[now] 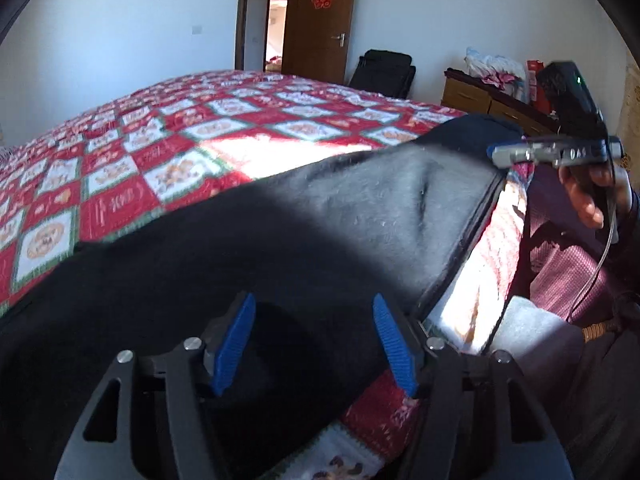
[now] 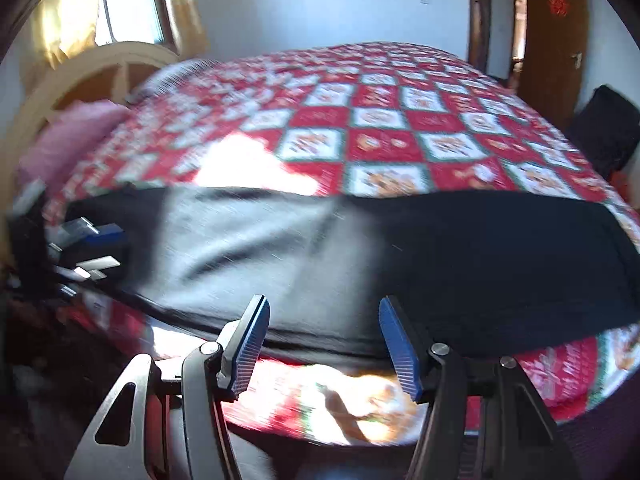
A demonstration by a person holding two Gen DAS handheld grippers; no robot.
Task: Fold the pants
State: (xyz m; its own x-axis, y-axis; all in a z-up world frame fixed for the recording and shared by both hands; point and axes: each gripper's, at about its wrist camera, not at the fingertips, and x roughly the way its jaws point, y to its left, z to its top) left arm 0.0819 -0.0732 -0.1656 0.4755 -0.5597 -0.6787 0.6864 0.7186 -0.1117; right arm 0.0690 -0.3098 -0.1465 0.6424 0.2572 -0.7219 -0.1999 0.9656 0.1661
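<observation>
In the left wrist view, we see our left tool at the bottom centre, its blue pads spread wide and released over the black pants, which stretch across the middle of the frame on the red checked quilt. The right tool shows at the right edge.

In the right wrist view, our right tool is likewise spread, gripping nothing, at the near hem of the pants lying flat across the quilt. The left tool appears blurred at the left edge.

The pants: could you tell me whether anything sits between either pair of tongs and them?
Nothing visible does. The left tongs hang open right over the pants, and the right tongs stand open at their near edge on the quilt.
</observation>
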